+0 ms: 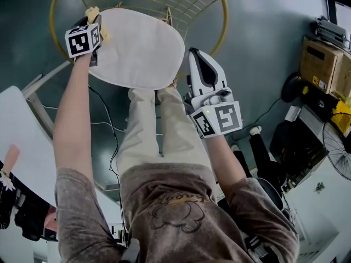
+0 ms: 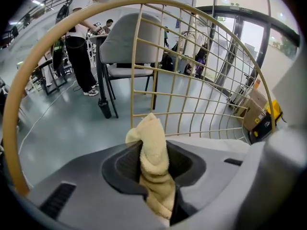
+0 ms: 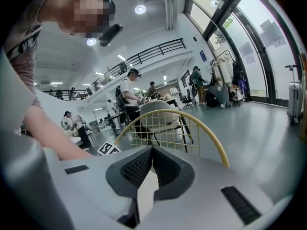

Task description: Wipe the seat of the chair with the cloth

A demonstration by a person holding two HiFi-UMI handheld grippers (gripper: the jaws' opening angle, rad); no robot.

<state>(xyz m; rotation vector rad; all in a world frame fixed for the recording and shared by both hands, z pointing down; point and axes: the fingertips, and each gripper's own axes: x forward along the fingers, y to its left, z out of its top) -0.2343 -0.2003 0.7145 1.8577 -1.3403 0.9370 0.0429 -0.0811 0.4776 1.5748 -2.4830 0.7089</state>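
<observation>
Left gripper (image 2: 153,145) clamped on cream cloth (image 2: 154,169), at far left edge of white round seat (image 1: 143,48) of yellow wire chair (image 1: 164,1). Right gripper (image 3: 151,152) jaws together, nothing held, beside seat's near right edge. Likely best: press cloth flat, sweep overlapping strokes across seat. No legible writing, only square markers

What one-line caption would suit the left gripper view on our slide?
Left gripper clamps a yellow cloth before the chair's gold wire backrest.
</observation>
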